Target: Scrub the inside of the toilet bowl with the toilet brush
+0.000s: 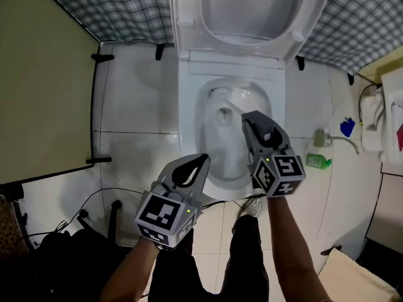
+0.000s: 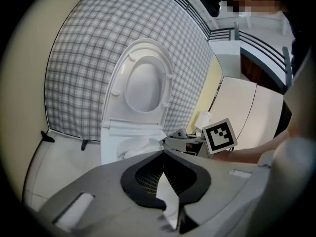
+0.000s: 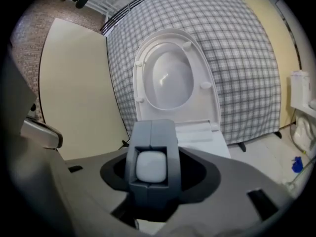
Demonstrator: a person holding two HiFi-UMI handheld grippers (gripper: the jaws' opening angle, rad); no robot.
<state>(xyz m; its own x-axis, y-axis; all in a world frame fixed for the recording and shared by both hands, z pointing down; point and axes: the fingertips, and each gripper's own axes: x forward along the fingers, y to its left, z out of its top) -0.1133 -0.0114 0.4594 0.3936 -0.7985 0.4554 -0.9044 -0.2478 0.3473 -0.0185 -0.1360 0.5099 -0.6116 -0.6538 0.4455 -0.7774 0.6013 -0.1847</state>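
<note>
The white toilet stands with its lid (image 1: 249,8) raised and its bowl (image 1: 208,143) open below me. My right gripper (image 1: 252,123) hovers over the bowl's right side, shut on the toilet brush's grey grip (image 3: 150,167), whose white end faces the right gripper view. The brush's pale shaft (image 1: 234,110) slants from the jaws down into the bowl; the head is hard to make out. My left gripper (image 1: 200,163) hangs by the bowl's front left rim, jaws closed at the tips, with nothing in them. The left gripper view shows the bowl (image 2: 129,147) and the right gripper (image 2: 178,142).
A beige partition (image 1: 44,87) walls off the left side, with black cables (image 1: 75,212) and a dark bag on the floor below it. A green bottle (image 1: 318,161), a blue object (image 1: 347,127) and white fixtures sit at the right. A checked wall (image 1: 119,8) backs the toilet.
</note>
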